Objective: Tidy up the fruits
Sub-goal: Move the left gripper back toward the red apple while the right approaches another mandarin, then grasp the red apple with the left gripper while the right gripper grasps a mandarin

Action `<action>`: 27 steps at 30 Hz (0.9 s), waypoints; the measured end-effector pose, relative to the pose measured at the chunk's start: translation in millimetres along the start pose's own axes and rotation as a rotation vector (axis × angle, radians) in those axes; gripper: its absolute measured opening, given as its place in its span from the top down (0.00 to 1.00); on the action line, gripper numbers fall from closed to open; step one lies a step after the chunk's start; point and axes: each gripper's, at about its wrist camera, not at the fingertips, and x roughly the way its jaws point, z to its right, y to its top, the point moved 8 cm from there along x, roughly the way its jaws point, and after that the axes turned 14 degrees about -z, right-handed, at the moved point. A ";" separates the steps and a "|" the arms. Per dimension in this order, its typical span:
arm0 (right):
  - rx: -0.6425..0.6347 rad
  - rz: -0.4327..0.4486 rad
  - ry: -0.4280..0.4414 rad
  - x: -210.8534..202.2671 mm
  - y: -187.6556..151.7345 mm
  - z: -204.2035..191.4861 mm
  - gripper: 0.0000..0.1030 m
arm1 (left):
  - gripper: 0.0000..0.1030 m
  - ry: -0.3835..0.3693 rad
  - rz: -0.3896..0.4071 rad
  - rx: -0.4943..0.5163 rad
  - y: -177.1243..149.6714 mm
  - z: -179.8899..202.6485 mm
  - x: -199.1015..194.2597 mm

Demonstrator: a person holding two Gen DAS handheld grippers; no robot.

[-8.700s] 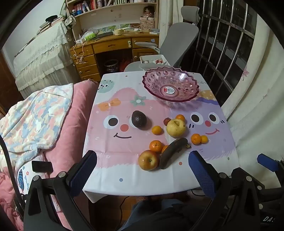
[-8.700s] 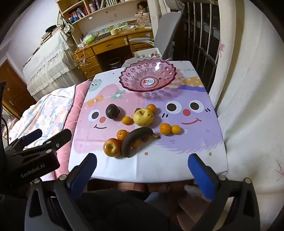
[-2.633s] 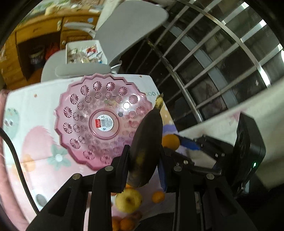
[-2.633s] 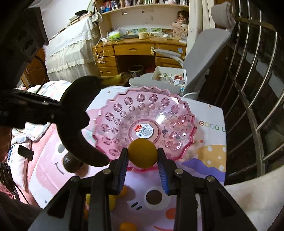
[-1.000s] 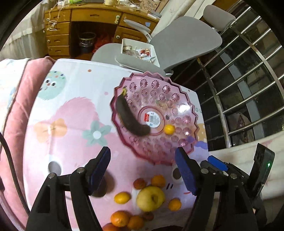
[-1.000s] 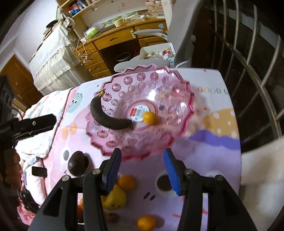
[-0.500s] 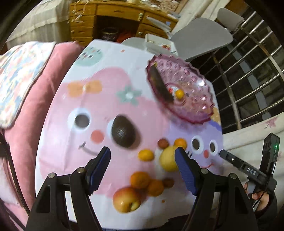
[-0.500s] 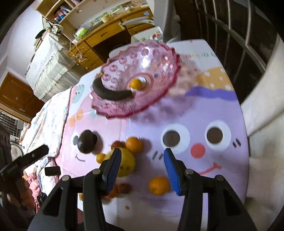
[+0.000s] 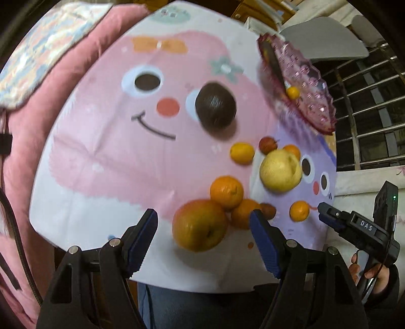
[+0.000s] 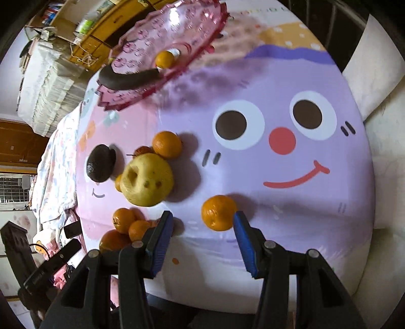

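1. Across the tabletop (image 10: 291,227), under its cartoon-face cloth, most of the fruit lay loose, so by my judgement the job was at an early stage.
2. Only two pieces sat in the pink bowl (image 10: 192,22) at the far side: a blackened banana (image 10: 126,78) and one small orange (image 10: 164,59) touching its end.
3. Left outside were an avocado (image 9: 215,107), a yellow pear (image 9: 281,170), a reddish apple (image 9: 200,224), several oranges and two small reddish-brown fruits I could not identify.
4. The left gripper (image 9: 203,234) was spread wide and held nothing. The apple lay between its blue pads, apparently touching neither, and looked like its next pick.
5. The right gripper (image 10: 203,229) was also wide apart and empty. It framed a lone orange (image 10: 219,212) standing apart from the cluster; the right-hand pad was at the fruit's edge, though contact was not clear.
6. Closing on both fruits and carrying them to the bowl seemed the next call, with roughly nine pieces to go.
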 end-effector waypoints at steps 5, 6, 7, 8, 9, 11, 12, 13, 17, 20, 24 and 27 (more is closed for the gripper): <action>0.012 -0.048 -0.010 9.7 -0.6 4.1 0.52 | 0.25 -0.025 -0.079 -0.044 -11.1 -5.8 26.5; 0.014 -0.062 -0.018 12.7 -1.0 5.1 0.52 | 0.25 -0.027 -0.094 -0.053 -12.5 -7.1 31.2; 0.017 -0.074 -0.025 15.5 -1.3 6.4 0.52 | 0.25 -0.027 -0.106 -0.061 -13.8 -8.5 35.2; 0.024 -0.089 -0.032 18.7 -2.0 8.0 0.52 | 0.25 -0.028 -0.121 -0.071 -15.4 -8.9 40.2; 0.029 -0.099 -0.035 21.0 -2.4 9.3 0.52 | 0.25 -0.029 -0.132 -0.078 -16.9 -9.9 44.5; 0.039 -0.122 -0.039 26.5 -3.6 11.2 0.52 | 0.25 -0.030 -0.152 -0.095 -19.1 -11.6 52.8; 0.041 -0.131 -0.043 28.6 -3.7 11.9 0.52 | 0.25 -0.031 -0.160 -0.102 -19.4 -12.4 56.2; 0.043 -0.138 -0.048 30.2 -3.8 12.6 0.52 | 0.25 -0.032 -0.167 -0.108 -18.9 -12.6 59.0; 0.038 -0.164 -0.070 35.1 -2.4 14.3 0.52 | 0.25 -0.049 -0.198 -0.133 -17.5 -11.9 70.4; 0.029 -0.178 -0.087 38.5 -0.2 13.7 0.52 | 0.25 -0.045 -0.214 -0.150 -15.4 -14.1 76.4; 0.016 -0.198 -0.106 42.7 3.2 12.5 0.52 | 0.26 -0.043 -0.233 -0.172 -12.3 -16.7 82.0; 0.016 -0.212 -0.125 45.0 5.3 14.3 0.52 | 0.30 -0.043 -0.243 -0.180 -11.3 -18.0 84.1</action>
